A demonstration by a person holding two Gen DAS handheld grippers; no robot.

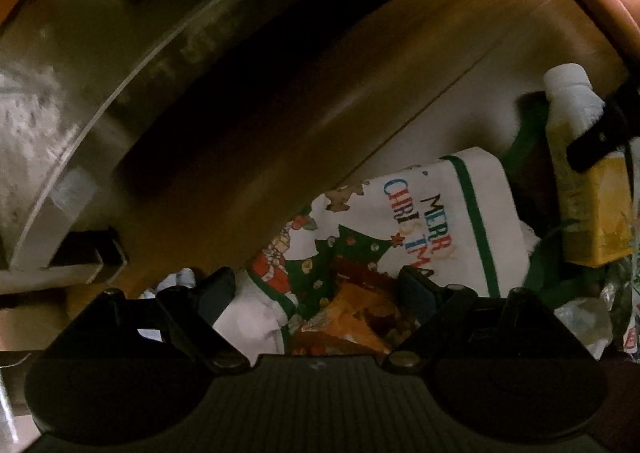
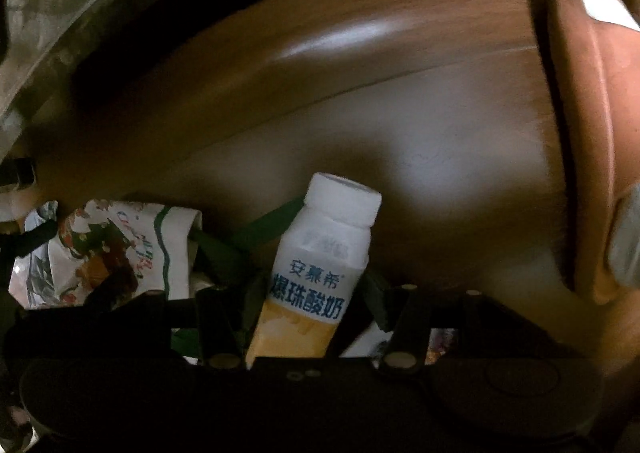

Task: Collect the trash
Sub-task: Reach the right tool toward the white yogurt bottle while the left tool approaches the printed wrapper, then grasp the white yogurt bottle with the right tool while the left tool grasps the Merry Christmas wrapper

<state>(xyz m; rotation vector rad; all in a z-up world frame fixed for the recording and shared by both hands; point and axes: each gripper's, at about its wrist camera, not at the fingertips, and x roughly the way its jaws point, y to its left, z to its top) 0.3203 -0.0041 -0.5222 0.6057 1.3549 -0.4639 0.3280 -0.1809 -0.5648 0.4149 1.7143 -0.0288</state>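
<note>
Yoghurt bottle: a white plastic drink bottle with a wide white screw cap, blue lettering and a yellow lower band (image 2: 320,273) stands tilted between the fingers of the right gripper (image 2: 312,301), above a green-handled bag.
Right gripper state: its pads bear on the bottle's two sides at the label; it grasps the bottle.
Bottle handling: probably light if empty, stiff enough for a firm squeeze, smooth and rather slippery; the flat label band looks the safest hold, not the tapering shoulder.
Christmas bag: a white paper bag printed "Merry Christmas", with a green border and a tree picture (image 1: 440,213), lies crumpled on the brown wooden floor (image 1: 360,65).
Snack wrapper: an orange and red crinkled foil wrapper (image 1: 352,313) lies inside the bag's mouth, directly under the left gripper (image 1: 320,289).
Left gripper state: spread wide, gripping nothing.
Wrapper handling: likely very light, soft, slick; best pinched at a raised fold.
</note>
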